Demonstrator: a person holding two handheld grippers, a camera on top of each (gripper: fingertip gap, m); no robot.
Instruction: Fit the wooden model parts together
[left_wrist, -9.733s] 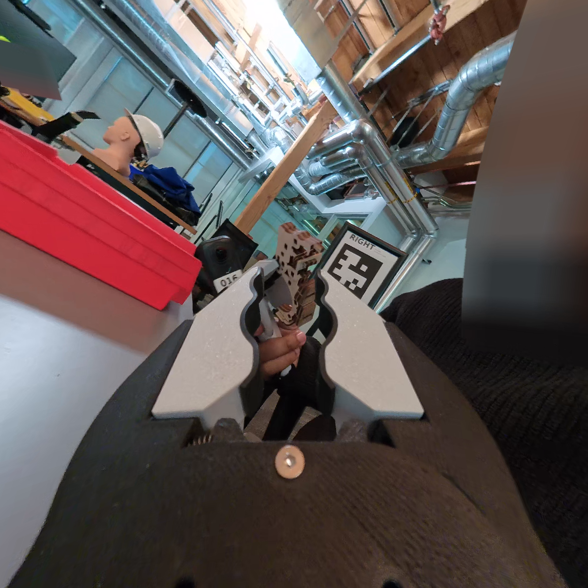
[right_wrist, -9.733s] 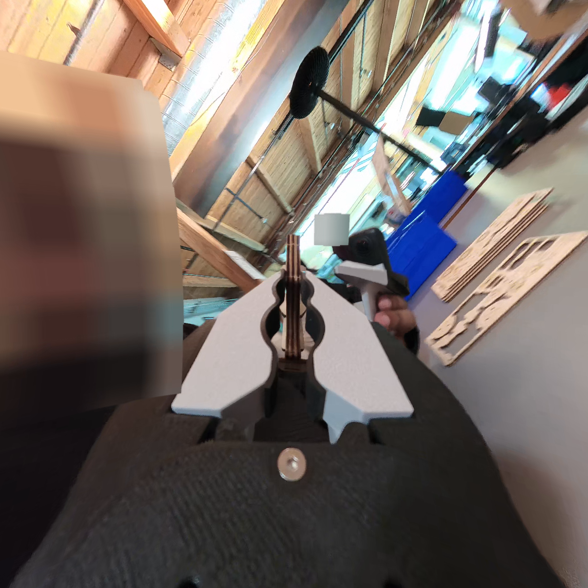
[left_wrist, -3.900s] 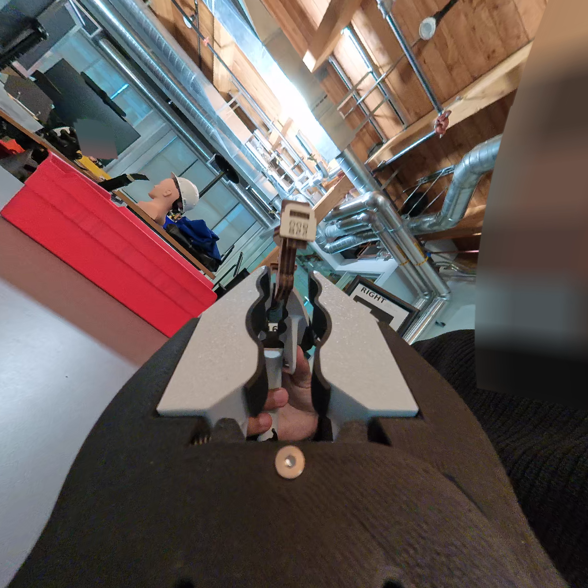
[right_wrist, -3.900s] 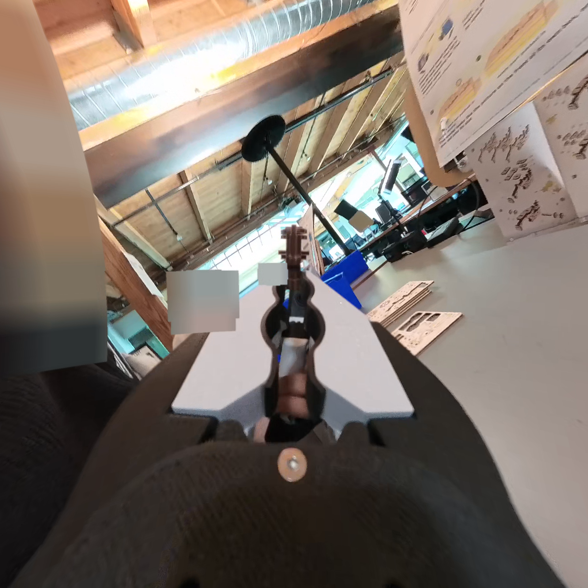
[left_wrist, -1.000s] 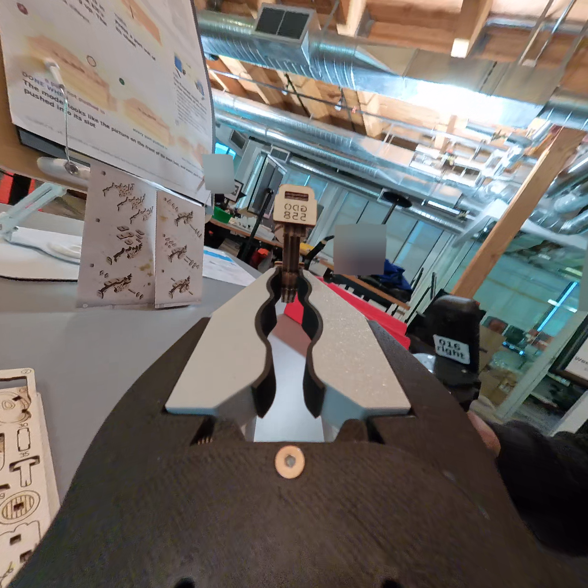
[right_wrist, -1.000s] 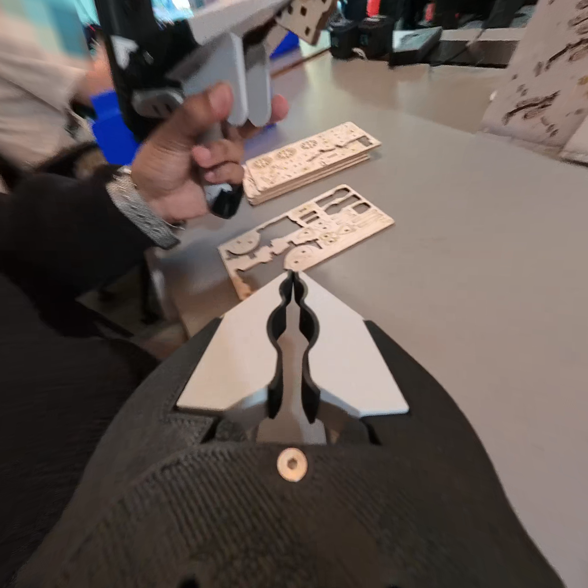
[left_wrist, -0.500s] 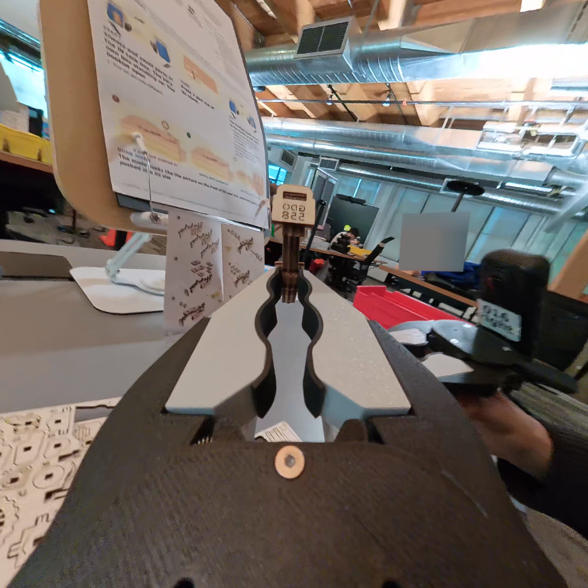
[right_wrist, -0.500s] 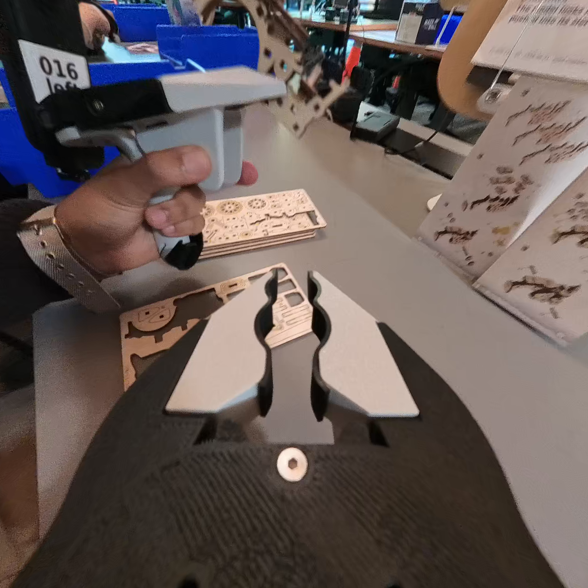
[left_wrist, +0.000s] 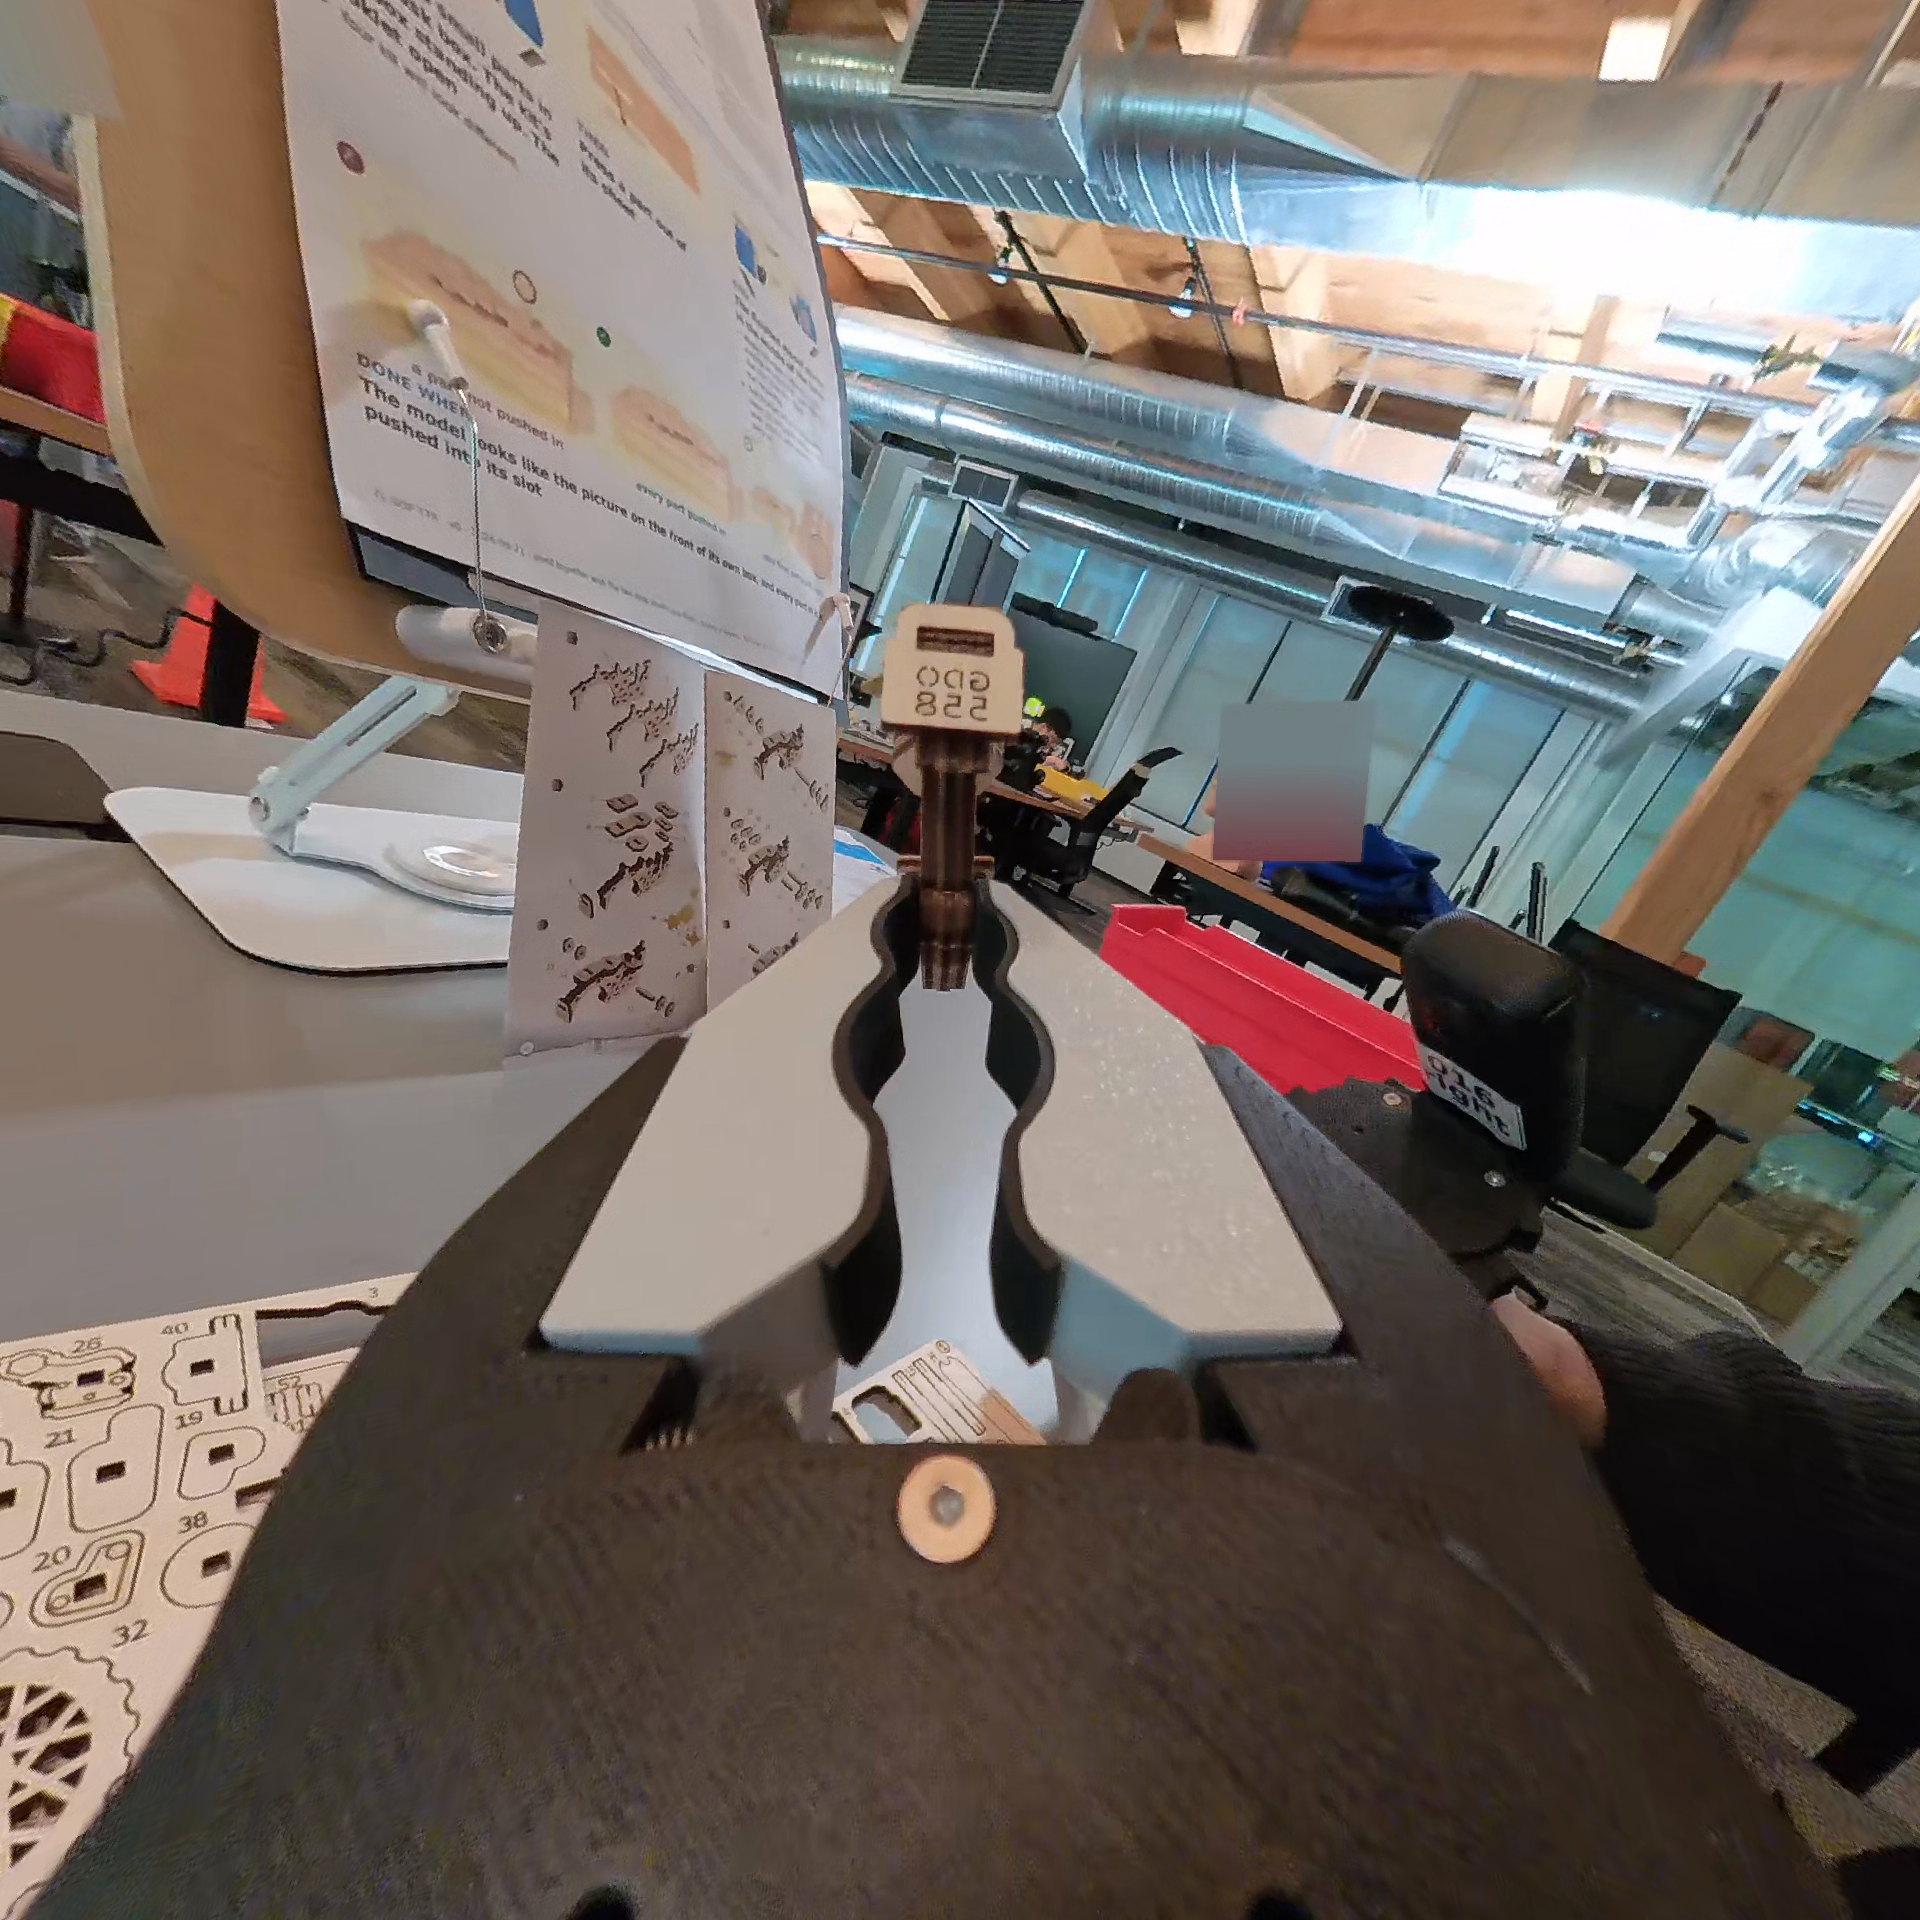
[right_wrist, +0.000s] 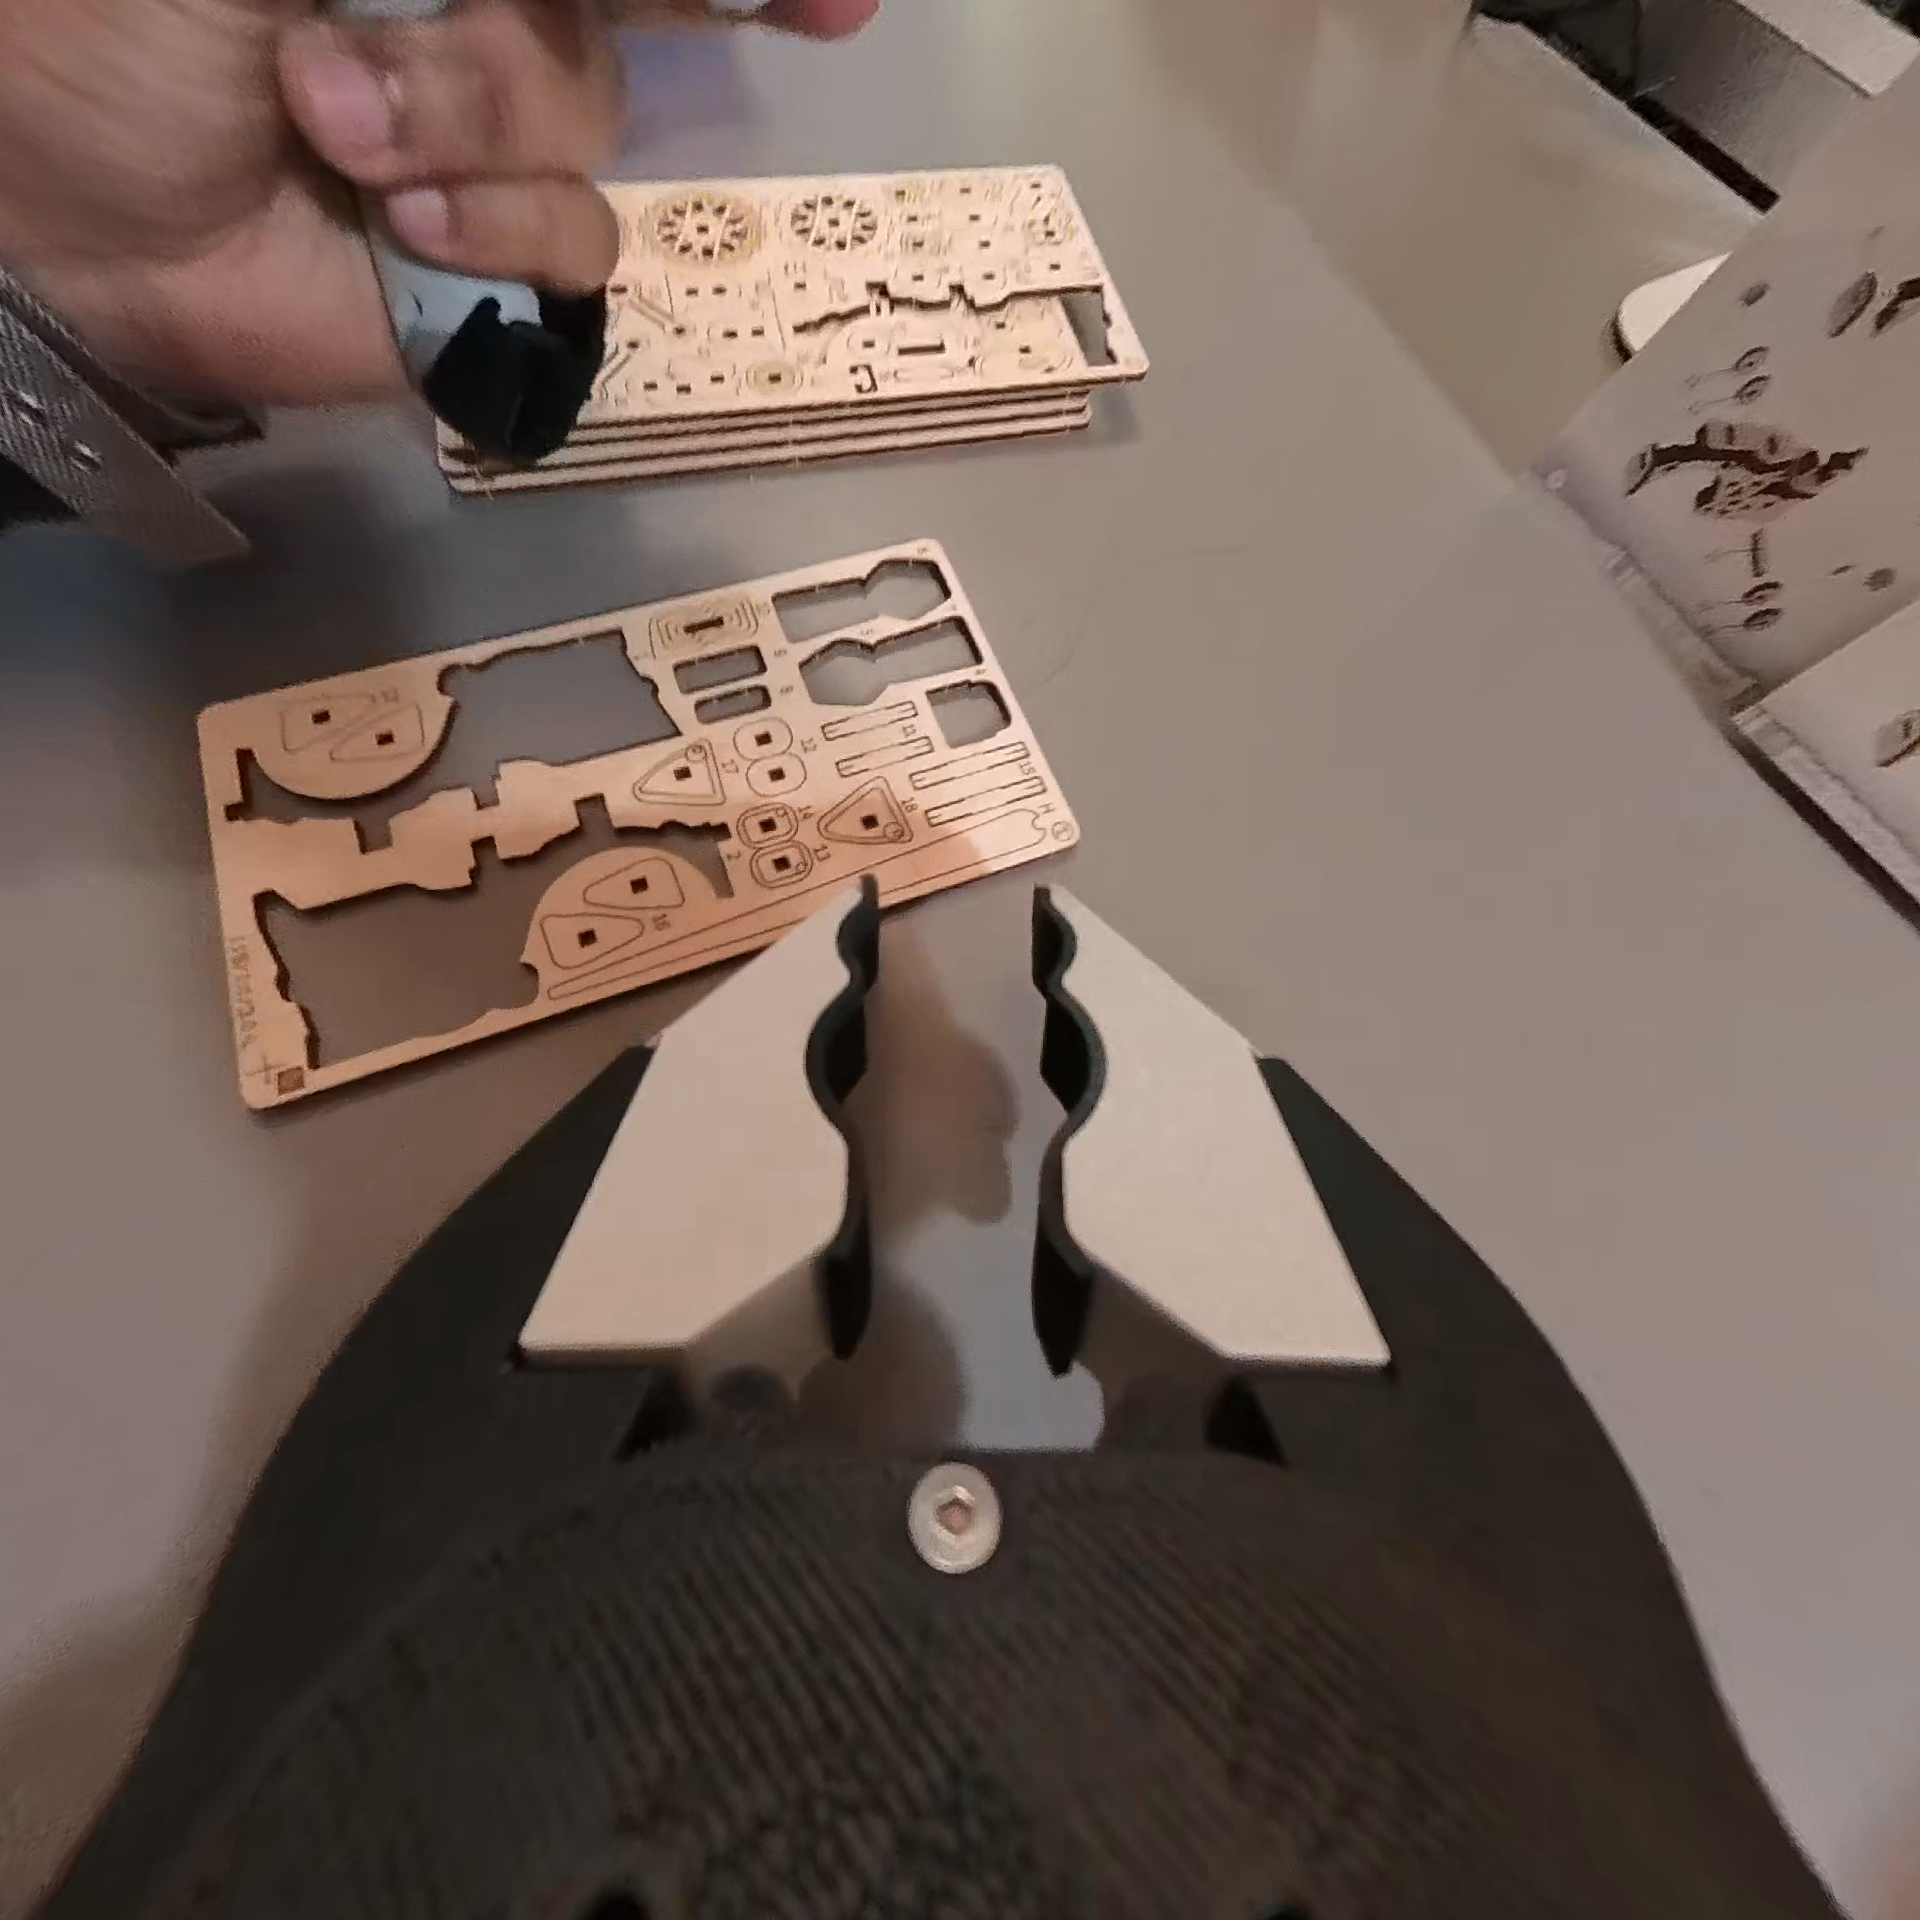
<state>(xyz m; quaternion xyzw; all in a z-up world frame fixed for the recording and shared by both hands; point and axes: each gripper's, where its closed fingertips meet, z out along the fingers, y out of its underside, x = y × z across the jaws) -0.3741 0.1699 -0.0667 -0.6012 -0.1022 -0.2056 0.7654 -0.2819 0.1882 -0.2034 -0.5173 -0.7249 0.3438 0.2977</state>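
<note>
Both tongs sit over a grey table (right_wrist: 1403, 675). Left tongs (left_wrist: 948, 914) are clenched at the tips on the wooden model (left_wrist: 948, 748), which stands upright out of them, its pale top plate facing the camera. Beyond it to the left stand an instruction sheet (left_wrist: 561, 260) on a stand and two leaflets (left_wrist: 665, 831); a red tray (left_wrist: 1247, 997) lies to the right. Right tongs (right_wrist: 951, 904) are released, fingers apart with nothing between them, tips just at the near edge of a part-emptied wooden sheet (right_wrist: 623, 821). Farther ahead lies a stack of wooden sheets (right_wrist: 831, 322), with a hand (right_wrist: 239, 177) above its left end.
</note>
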